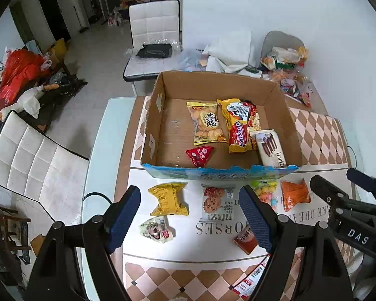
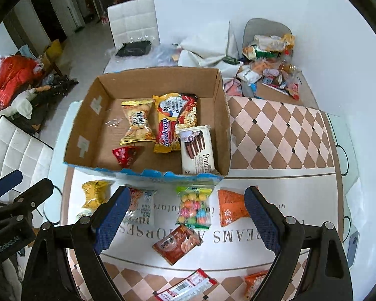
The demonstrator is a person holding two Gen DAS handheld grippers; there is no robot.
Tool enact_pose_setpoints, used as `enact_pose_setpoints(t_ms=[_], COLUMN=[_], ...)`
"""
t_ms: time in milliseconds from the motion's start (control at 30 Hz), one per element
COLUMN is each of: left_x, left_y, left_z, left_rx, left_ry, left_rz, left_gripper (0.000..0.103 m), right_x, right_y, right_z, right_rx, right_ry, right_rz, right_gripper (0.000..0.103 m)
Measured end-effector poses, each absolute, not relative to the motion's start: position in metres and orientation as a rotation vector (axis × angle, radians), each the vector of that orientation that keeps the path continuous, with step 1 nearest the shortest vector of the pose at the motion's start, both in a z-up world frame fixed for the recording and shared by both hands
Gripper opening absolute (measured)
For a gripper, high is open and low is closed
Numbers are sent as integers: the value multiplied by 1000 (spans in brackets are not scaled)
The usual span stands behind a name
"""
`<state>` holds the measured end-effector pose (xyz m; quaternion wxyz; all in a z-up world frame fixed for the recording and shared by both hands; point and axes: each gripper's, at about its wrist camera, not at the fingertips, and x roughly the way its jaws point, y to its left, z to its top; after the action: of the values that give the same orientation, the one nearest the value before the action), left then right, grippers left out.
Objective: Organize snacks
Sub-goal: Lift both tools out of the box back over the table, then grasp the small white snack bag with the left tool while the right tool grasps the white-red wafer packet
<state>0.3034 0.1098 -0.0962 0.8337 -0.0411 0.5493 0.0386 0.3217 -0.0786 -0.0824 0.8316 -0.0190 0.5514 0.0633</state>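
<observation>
Snacks lie ahead of both empty, spread grippers: beyond the left gripper (image 1: 189, 214) the cardboard box (image 1: 160, 115) looks light but floppy; under it the cookie packet (image 1: 216, 202) is crushable (pinch its edges); between the right gripper's (image 2: 186, 217) fingers, the candy bag (image 2: 194, 207) looks slippery.

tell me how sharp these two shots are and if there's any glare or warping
Left wrist view: sharp centre, brown cardboard box bowed by fisheye, dark corners. Right wrist view: equally crisp, glare on the clear tape inside that box, white wall bright but not washed out.
</observation>
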Motion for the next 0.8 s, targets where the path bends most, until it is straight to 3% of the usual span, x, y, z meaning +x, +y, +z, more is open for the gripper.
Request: enact_pose_setpoints(t_ms=[333,367,433,600,800], left_x=[274,272,269,256,233], left_y=[105,104,104,108,121], left_z=[-76,-80,-87,-125,-184], left_rx=[-106,-112,-120,-159,-183], left_ry=[1122,1138,1158,1249,1389], left_rz=[79,70,64,71,149], left_gripper=[80,90,99,102,102], right_x=[281,279,275,257,221], right_y=[-85,-86,-91,-112,-142], right_z=[-59,-61,-71,-128,-241], right_rx=[44,58,97,228,408], right_ry=[1165,1184,1228,1402,1680], right_rz=[184,186,187,151,24], right_gripper=[94,94,97,98,98])
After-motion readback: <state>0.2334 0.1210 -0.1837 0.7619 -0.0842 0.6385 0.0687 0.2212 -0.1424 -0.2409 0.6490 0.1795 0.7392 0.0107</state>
